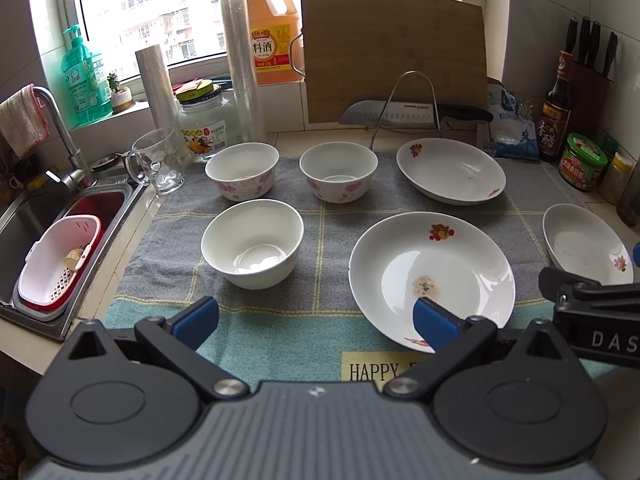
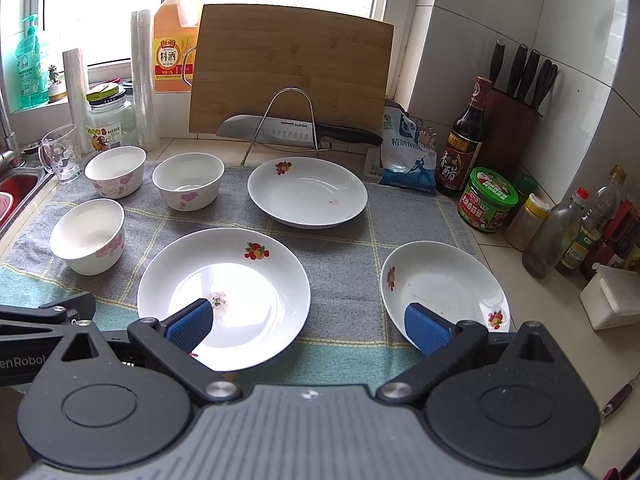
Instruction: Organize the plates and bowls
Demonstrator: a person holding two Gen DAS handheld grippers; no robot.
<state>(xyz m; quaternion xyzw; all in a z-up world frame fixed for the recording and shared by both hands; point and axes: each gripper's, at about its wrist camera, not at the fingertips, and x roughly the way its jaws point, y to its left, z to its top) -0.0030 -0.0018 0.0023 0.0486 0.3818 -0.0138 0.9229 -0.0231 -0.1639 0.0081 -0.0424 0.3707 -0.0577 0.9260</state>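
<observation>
Three white bowls stand on a grey checked towel (image 1: pixel 320 216): a near bowl (image 1: pixel 252 243) and two flowered ones behind it (image 1: pixel 242 170) (image 1: pixel 338 171). Three white plates with fruit prints lie to the right: a near plate (image 1: pixel 432 276) with a dirty spot, a far plate (image 1: pixel 451 170) and a right plate (image 1: pixel 586 244). My left gripper (image 1: pixel 316 320) hovers open above the towel's front edge, its right fingertip over the near plate. My right gripper (image 2: pixel 308 326) is open between the near plate (image 2: pixel 224 296) and the right plate (image 2: pixel 444 288), holding nothing.
A sink (image 1: pixel 36 216) with a pink basket (image 1: pixel 60 264) lies at the left, a glass mug (image 1: pixel 158 166) beside it. Behind stand a cutting board (image 1: pixel 394 56), a knife on a wire rack (image 1: pixel 404 114), jars and bottles. Sauce bottles (image 2: pixel 466 140) and a knife block (image 2: pixel 516 120) crowd the right wall.
</observation>
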